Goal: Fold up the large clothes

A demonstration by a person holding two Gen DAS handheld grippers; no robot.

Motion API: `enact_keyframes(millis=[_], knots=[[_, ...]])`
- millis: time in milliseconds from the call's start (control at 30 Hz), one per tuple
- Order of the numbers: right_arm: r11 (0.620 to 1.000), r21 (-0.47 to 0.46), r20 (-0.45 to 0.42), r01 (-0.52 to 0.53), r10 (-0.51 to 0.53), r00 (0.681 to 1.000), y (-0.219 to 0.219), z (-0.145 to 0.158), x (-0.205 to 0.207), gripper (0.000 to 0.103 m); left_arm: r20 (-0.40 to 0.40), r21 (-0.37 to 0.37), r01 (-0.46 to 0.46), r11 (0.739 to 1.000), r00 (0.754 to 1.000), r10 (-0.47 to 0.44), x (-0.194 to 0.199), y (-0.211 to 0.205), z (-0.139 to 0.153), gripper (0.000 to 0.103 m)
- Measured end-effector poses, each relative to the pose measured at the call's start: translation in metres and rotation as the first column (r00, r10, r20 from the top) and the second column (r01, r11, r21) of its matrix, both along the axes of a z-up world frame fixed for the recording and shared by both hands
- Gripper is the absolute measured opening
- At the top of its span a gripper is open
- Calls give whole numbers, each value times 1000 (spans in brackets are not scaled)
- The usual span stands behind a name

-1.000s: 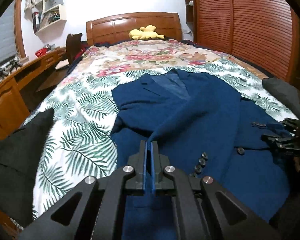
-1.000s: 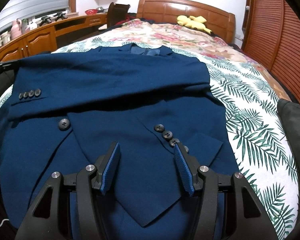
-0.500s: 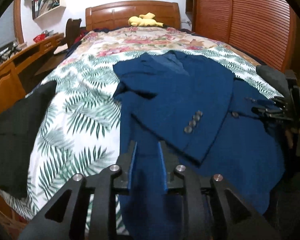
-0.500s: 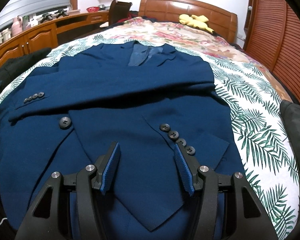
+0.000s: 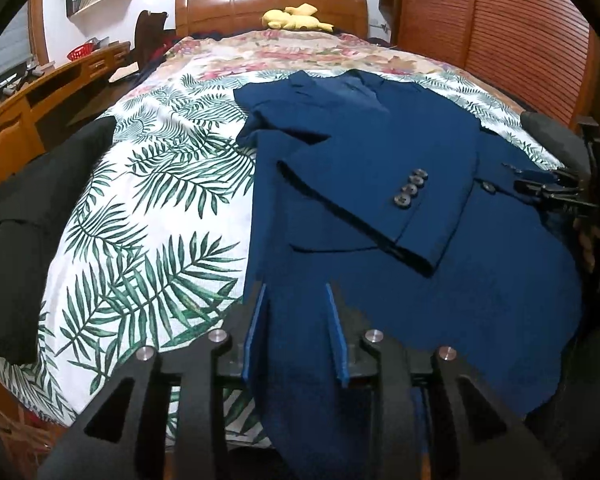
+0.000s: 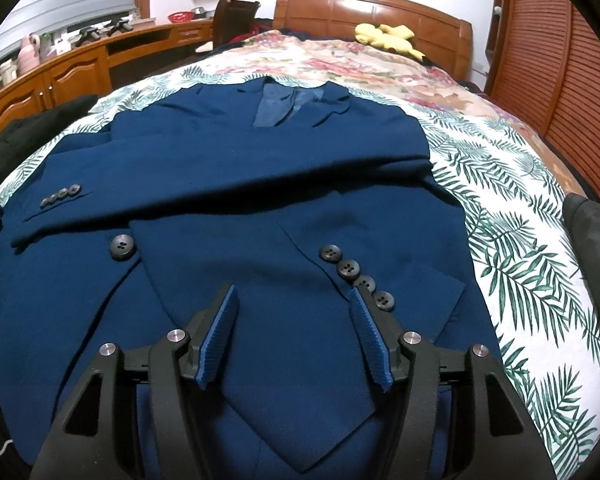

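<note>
A navy blue suit jacket [image 5: 380,160] [image 6: 260,168] lies front up on the bed, both sleeves folded across its chest. One sleeve's cuff with its row of buttons [image 5: 410,190] rests on the front panel. My left gripper [image 5: 296,292] hovers over the jacket's near left hem. Its jaws are opening, and cloth shows below the gap without being pinched. My right gripper [image 6: 292,290] stands open above the lower front, beside the other cuff's buttons [image 6: 352,270]. It also shows at the right edge of the left wrist view, right gripper [image 5: 540,188].
The bed wears a leaf-print spread [image 5: 160,208]. A black garment [image 5: 28,208] lies at its left edge and a dark one [image 6: 592,248] at its right. A yellow plush toy [image 5: 292,18] sits by the headboard. A wooden desk [image 5: 40,96] runs along the left, slatted doors [image 5: 500,40] along the right.
My left gripper let go of the sleeve, which now lies flat across the jacket. It drew back and down toward the near hem with its jaws parting. The right gripper stayed put.
</note>
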State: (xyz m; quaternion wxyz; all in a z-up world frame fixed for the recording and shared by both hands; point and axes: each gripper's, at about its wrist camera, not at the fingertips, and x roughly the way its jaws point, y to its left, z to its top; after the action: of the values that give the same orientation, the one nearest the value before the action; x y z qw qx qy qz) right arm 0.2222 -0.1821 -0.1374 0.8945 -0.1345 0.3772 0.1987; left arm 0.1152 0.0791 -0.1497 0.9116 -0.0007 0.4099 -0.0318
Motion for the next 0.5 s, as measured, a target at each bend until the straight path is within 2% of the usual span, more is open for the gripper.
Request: enact_keyframes(millis=[333, 500], knots=[[1000, -5, 0, 3, -3, 1000, -1, 1, 0, 61, -1, 12, -14, 1000, 1000, 14, 5, 1, -6, 31], [1000, 5, -8, 2, -2, 1000, -14, 16, -9, 61, -1, 13, -12, 1000, 1000, 12, 5, 0, -6, 31]])
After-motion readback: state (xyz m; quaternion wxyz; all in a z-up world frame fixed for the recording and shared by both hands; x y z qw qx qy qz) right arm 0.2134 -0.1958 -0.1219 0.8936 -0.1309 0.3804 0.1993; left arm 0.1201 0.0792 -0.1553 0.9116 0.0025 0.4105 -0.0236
